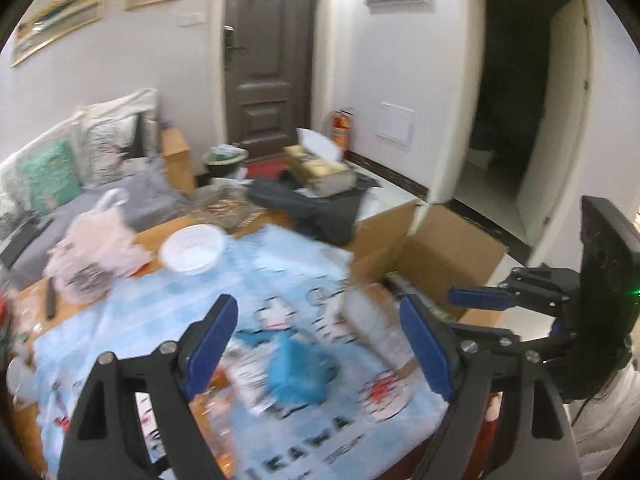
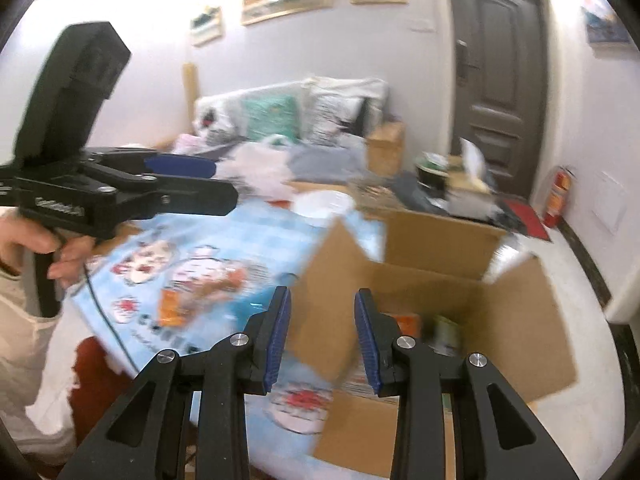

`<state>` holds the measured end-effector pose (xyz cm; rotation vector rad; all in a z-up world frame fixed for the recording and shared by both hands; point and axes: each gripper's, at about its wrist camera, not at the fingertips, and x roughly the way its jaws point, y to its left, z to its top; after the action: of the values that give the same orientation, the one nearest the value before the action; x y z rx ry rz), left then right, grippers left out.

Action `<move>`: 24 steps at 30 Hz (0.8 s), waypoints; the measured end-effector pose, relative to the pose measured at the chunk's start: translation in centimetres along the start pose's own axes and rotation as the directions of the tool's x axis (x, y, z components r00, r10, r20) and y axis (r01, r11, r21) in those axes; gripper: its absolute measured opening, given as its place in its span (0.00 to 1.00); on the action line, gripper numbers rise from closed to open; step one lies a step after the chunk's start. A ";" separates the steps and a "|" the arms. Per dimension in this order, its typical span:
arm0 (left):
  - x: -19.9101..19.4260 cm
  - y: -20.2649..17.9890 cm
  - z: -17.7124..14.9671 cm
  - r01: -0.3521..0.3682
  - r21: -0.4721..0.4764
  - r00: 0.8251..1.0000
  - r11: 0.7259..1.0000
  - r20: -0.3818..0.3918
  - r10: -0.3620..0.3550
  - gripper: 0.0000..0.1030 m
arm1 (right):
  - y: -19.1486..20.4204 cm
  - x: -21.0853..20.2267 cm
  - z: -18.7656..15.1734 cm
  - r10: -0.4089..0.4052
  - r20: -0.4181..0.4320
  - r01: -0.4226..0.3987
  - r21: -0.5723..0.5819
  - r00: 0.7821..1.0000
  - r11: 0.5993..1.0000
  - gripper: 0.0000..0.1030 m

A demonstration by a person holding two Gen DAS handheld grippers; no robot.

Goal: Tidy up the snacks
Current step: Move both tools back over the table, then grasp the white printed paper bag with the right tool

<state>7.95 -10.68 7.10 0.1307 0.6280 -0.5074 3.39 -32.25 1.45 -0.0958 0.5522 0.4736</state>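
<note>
An open cardboard box [image 2: 432, 252] stands at the table's right edge, with snack packets [image 2: 444, 330] inside; it also shows in the left wrist view [image 1: 436, 248]. My left gripper [image 1: 320, 344] is open and empty above a blue snack packet [image 1: 296, 372] and an orange packet [image 1: 212, 396] lying on the light blue cartoon tablecloth [image 1: 160, 304]. My right gripper [image 2: 322, 336] is open and empty, hovering over the box's near left flap. Each gripper is visible in the other's view, the left [image 2: 208, 184] and the right [image 1: 464, 296]. Both views are blurred.
A white bowl [image 1: 192, 248] and a pinkish plastic bag [image 1: 92, 256] sit at the table's far left. A sofa with cushions [image 1: 52, 176], a tissue box [image 1: 320, 168], a bin [image 1: 224, 160] and a brown door [image 1: 264, 52] lie beyond.
</note>
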 end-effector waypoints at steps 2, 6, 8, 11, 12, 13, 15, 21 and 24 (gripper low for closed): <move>-1.5 2.1 -1.7 -0.044 -0.026 0.999 0.999 0.012 0.045 0.80 | 2.5 0.7 0.3 0.034 0.000 -0.034 -0.032 0.999 0.999 0.27; -3.0 5.5 -5.3 -0.098 -0.066 0.995 0.993 0.012 0.099 0.81 | 6.4 2.8 0.6 0.099 -0.023 -0.100 -0.049 0.995 0.994 0.27; -3.2 6.9 -7.0 -0.113 -0.083 0.994 0.990 0.005 0.113 0.81 | 8.1 4.2 0.5 0.125 -0.042 -0.127 -0.049 0.991 0.991 0.27; -2.9 8.7 -9.3 -0.111 -0.116 0.994 0.987 -0.012 0.110 0.81 | 10.1 6.7 0.0 0.152 -0.082 -0.155 -0.040 0.985 0.987 0.28; -2.7 9.3 -10.1 -0.108 -0.128 0.994 0.986 -0.016 0.107 0.81 | 10.7 7.9 -0.3 0.154 -0.105 -0.158 -0.032 0.982 0.987 0.28; -2.4 9.9 -10.9 -0.103 -0.139 0.995 0.985 -0.020 0.101 0.81 | 11.0 8.7 -0.6 0.154 -0.121 -0.157 -0.021 0.981 0.987 0.28; -1.5 10.8 -12.4 -0.083 -0.158 0.996 0.984 -0.033 0.079 0.81 | 11.3 10.7 -1.3 0.163 -0.151 -0.161 0.028 0.975 0.987 0.28; 1.8 13.2 -14.3 -0.042 -0.214 0.997 0.976 -0.075 0.026 0.81 | 10.4 15.2 -2.5 0.142 -0.192 -0.125 0.096 0.971 0.987 0.29; 3.1 14.1 -14.1 -0.027 -0.233 0.997 0.972 -0.072 0.010 0.80 | 10.3 17.5 -1.8 0.121 -0.197 -0.109 0.069 0.973 0.992 0.29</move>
<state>9.49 4.07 -6.56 -0.0686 0.7500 -0.4085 10.90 -16.32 -8.90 -0.0562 0.7721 0.5642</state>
